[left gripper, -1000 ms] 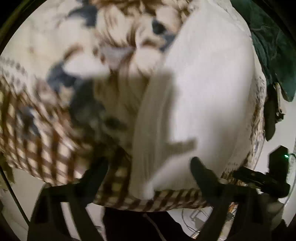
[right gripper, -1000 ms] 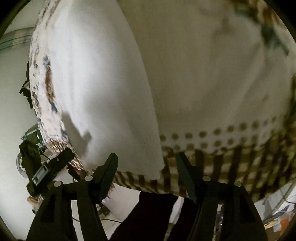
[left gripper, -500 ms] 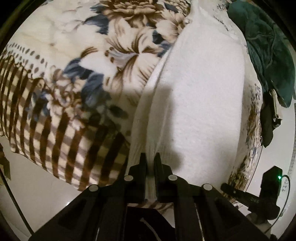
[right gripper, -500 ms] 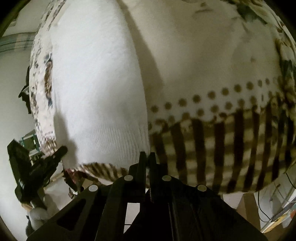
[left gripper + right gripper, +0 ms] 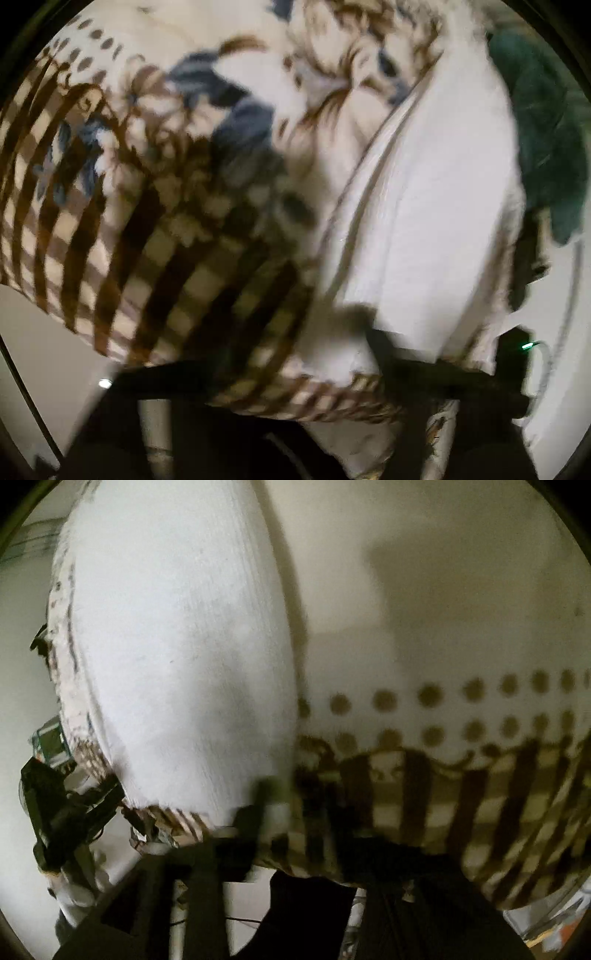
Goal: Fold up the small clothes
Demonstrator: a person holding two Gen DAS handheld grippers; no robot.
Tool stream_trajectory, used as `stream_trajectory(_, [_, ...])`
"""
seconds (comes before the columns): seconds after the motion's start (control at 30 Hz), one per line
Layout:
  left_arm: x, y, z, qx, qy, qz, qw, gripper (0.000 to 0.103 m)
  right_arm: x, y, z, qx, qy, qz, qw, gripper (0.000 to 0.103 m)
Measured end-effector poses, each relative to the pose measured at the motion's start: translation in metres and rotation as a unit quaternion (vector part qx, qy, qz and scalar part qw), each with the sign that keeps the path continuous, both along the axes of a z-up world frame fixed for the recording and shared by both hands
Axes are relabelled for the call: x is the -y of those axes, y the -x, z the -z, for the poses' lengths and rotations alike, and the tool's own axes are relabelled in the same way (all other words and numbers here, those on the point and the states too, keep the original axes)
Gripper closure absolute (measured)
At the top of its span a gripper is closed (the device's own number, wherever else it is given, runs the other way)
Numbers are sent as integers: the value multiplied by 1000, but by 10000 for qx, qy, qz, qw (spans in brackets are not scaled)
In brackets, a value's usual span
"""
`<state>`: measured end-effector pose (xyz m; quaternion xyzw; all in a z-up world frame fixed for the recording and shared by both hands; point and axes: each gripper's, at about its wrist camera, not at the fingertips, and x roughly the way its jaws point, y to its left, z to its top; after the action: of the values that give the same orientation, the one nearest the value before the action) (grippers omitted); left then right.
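One white garment (image 5: 436, 206), one patterned blanket (image 5: 122, 206), one green cloth (image 5: 546, 147).

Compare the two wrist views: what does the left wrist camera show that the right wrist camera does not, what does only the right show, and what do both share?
Only the left wrist view shows the blue and brown flower print and a dark green cloth. Only the right wrist view shows two rows of brown dots up close. Both show the white garment lying on the patterned blanket with its brown checked border, and both are motion-blurred.
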<state>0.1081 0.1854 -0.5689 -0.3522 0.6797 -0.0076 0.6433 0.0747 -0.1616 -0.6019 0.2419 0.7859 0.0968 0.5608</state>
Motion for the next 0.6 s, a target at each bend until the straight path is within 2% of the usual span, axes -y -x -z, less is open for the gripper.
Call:
stream_trajectory(0.03, [-6,1,-2,130,220,-174,9995,19,3,0,-1,27,-47,2,10000,36])
stream_trajectory(0.17, [-9,-3,10,254,722,-356,9964,19,13,-1,3,84,-357,118,9993,35])
stream_trajectory(0.3, [22,-16,36,75,967,120,9952,19,16,-4,21,143,-831,378,9957,33])
stream_trajectory(0.4, [40,-24,45,30,778,549,9955,19,14,-8,34,142,-1193,614,9909,25])
stream_trajectory(0.53, [51,-26,32,130,542,781,9954,20,9,-6,42,102,-1552,908,9836,25])
stream_trajectory(0.57, [52,-24,27,185,466,797,9956,24,8,-6,41,115,-1585,955,9827,25])
stream_trajectory(0.6, [57,-24,22,254,402,754,9960,45,5,-6,40,126,-1619,959,9821,34])
